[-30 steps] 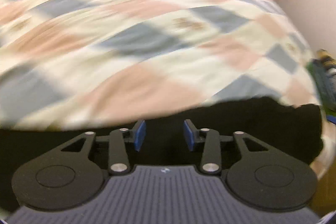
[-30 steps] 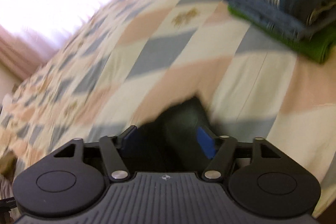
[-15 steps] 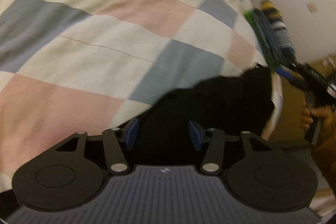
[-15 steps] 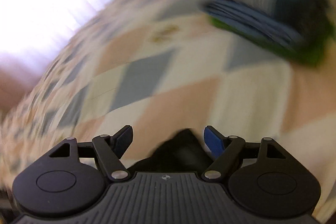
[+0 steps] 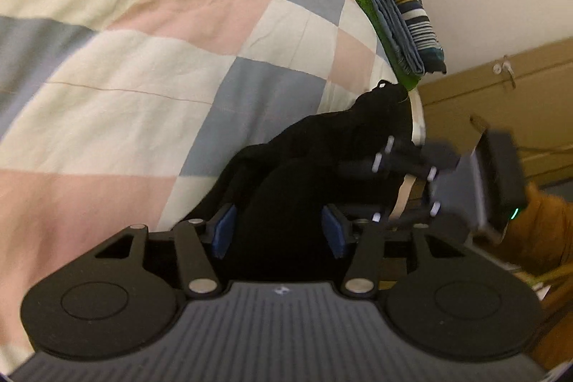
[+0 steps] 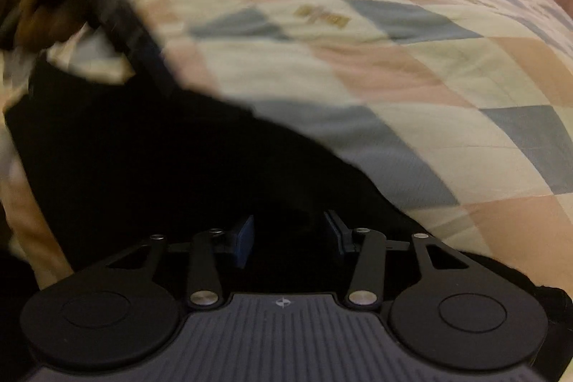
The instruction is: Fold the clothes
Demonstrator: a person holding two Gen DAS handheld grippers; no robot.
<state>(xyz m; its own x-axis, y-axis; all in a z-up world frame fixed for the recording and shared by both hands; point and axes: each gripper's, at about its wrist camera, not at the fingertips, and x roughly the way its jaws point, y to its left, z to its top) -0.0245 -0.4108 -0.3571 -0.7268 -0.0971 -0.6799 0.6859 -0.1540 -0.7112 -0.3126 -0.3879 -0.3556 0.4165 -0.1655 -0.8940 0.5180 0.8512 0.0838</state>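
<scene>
Our left gripper (image 5: pixel 278 231) has its blue pads (image 5: pixel 222 231) spread apart. Our right gripper (image 6: pixel 289 235) is likewise parted, pads (image 6: pixel 245 240) not touching, and from the left wrist view it shows blurred at the right, with an orange sleeve (image 5: pixel 537 231) behind it.

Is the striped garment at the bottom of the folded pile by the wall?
No, the striped garment lies on top of the folded pile, above the blue one, with the green one against the quilt.
</scene>
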